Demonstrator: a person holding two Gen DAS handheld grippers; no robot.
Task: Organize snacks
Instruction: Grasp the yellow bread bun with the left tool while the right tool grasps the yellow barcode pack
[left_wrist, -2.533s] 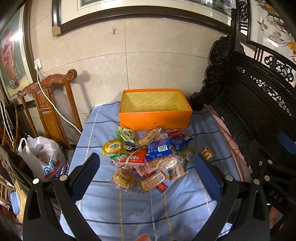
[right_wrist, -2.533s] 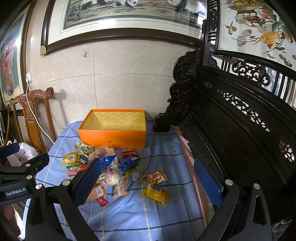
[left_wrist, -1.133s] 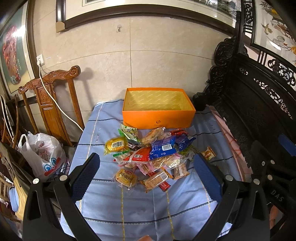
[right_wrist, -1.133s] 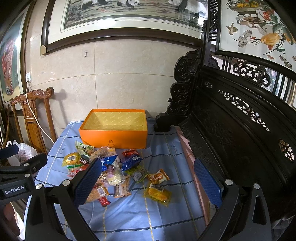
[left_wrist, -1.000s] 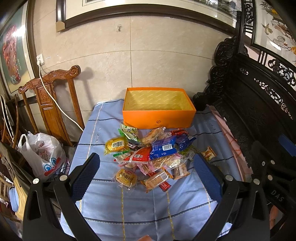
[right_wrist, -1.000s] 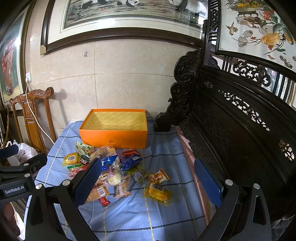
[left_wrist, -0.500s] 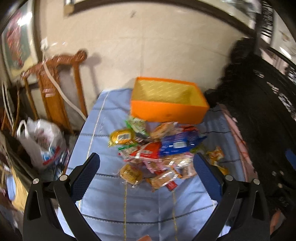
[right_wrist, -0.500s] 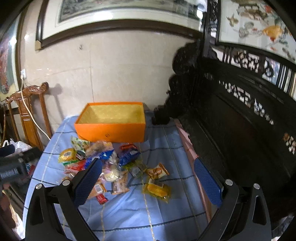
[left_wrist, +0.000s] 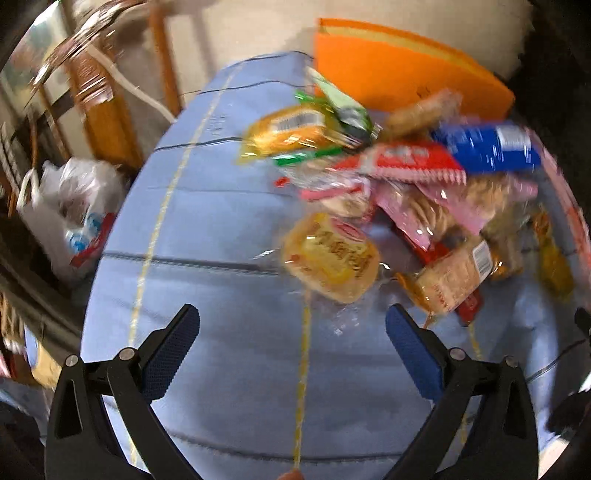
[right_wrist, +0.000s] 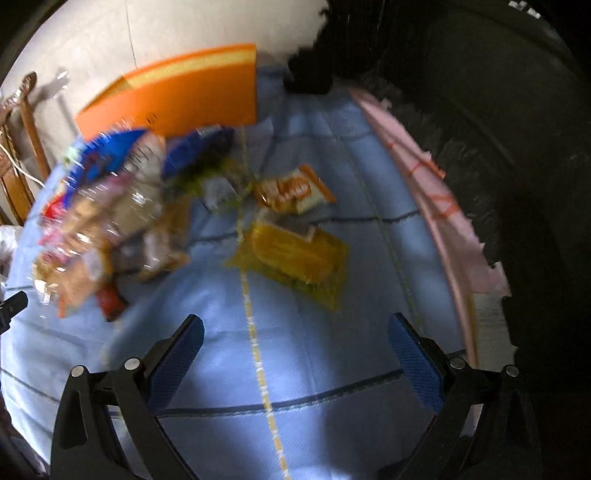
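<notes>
A pile of wrapped snacks (left_wrist: 399, 192) lies on a blue cloth, in front of an open orange box (left_wrist: 402, 74). My left gripper (left_wrist: 291, 339) hangs open just short of a round yellow pastry pack (left_wrist: 332, 258), nothing between its fingers. In the right wrist view my right gripper (right_wrist: 295, 350) is open above the cloth, a little short of a yellow snack bag (right_wrist: 295, 258) and an orange packet (right_wrist: 291, 190). The pile (right_wrist: 110, 214) spreads to its left, the orange box (right_wrist: 173, 99) behind. Both views are motion-blurred.
A carved wooden chair (left_wrist: 110, 85) and a white plastic bag (left_wrist: 70, 214) stand left of the table. A dark carved bench (right_wrist: 517, 147) runs along the right side, with a pink cloth edge (right_wrist: 443, 206) beside it. A white cable (left_wrist: 136, 92) hangs by the chair.
Both grippers have dropped down and forward toward the table; the snacks now loom much larger and the box sits at the top of each view. Both stay open.
</notes>
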